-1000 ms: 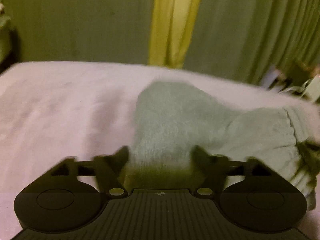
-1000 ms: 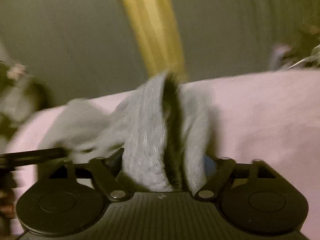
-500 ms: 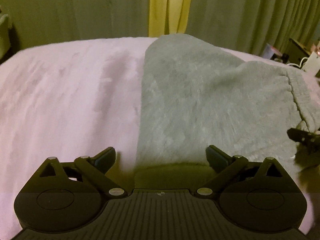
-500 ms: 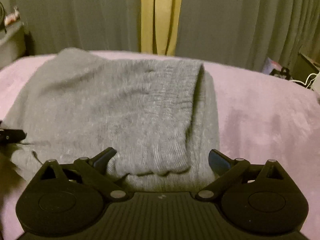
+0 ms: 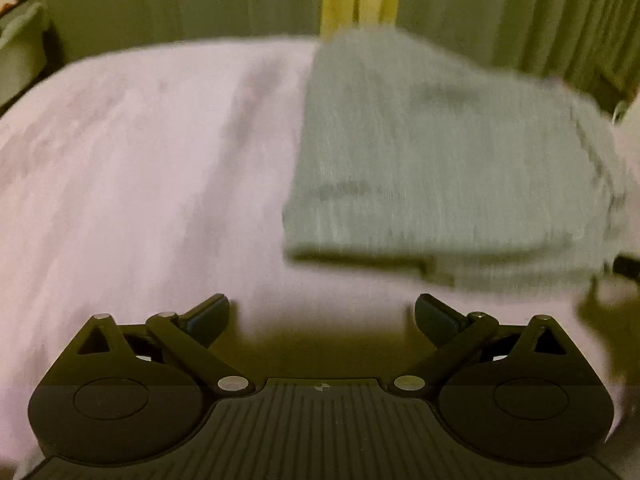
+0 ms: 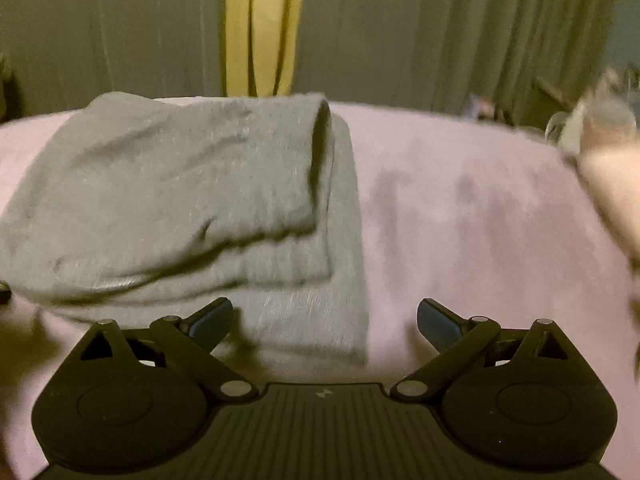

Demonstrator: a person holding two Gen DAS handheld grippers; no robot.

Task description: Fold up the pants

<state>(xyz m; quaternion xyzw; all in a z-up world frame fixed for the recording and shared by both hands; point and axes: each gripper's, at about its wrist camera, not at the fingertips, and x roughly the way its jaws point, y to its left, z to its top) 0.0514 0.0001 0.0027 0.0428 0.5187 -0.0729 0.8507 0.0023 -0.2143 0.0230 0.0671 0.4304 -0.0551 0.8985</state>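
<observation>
The grey pants [image 5: 440, 168] lie folded in a thick stack on the pink blanket [image 5: 140, 184]. In the left wrist view they sit ahead and to the right. My left gripper [image 5: 322, 314] is open and empty, just short of the stack's near edge. In the right wrist view the pants [image 6: 180, 208] lie ahead and to the left, ribbed waistband on top. My right gripper [image 6: 325, 320] is open and empty, its left finger over the stack's near corner. The tip of the right gripper [image 5: 626, 266] shows at the left view's right edge.
Green curtains [image 6: 440, 32] with a yellow strip [image 6: 262, 28] hang behind the bed. Blurred clutter [image 6: 600, 120] sits at the far right past the blanket [image 6: 480, 220]. A dark shelf [image 5: 20, 40] stands at the far left.
Both grippers let go of the pants and opened, then drew back toward me. The pants went from held up to lying folded on the blanket.
</observation>
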